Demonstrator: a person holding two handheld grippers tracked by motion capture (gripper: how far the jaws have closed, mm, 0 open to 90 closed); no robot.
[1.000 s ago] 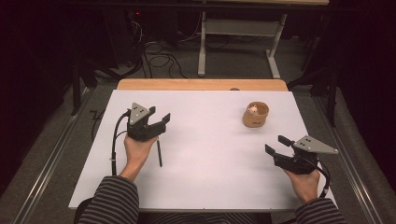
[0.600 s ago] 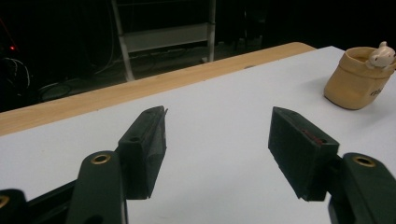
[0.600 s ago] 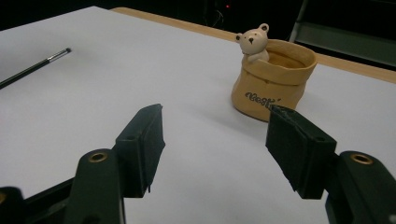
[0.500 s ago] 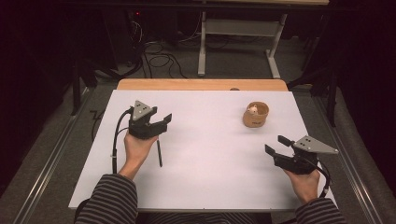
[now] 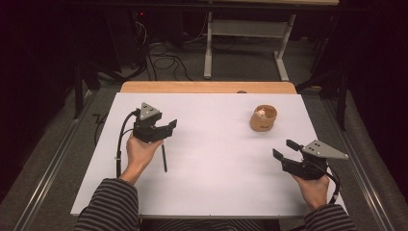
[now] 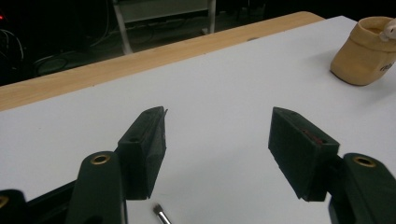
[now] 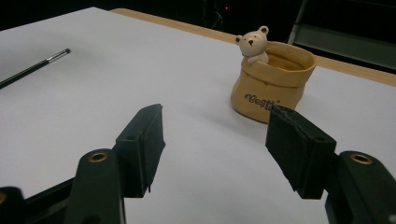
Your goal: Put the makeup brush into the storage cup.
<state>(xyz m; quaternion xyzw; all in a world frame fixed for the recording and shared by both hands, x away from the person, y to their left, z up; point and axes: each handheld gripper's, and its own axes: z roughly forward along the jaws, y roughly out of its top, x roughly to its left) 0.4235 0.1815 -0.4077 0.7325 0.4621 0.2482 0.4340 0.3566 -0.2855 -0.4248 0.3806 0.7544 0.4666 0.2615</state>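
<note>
1. We log the left gripper [image 5: 161, 130] with jaws wide and empty, poised over the thin dark paintbrush [image 5: 164, 158] lying flat on the white worktop [image 5: 216, 163].
2. We log the right gripper [image 5: 288, 154] with jaws wide and empty, well apart from the tan ceramic sack-shaped pot with a small bear [image 5: 263, 118].
3. We judge nothing grasped yet; pickup and placing remain.

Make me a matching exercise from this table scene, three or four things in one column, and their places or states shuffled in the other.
Things:
1. brush
2. pot
3. bear figure
4. right gripper

Places or states:
A. peeking over the pot's rim
B. lying flat by the left hand
C. open, holding nothing
D. upright at the far right of the white table top

Pairs: 1-B, 2-D, 3-A, 4-C
</note>
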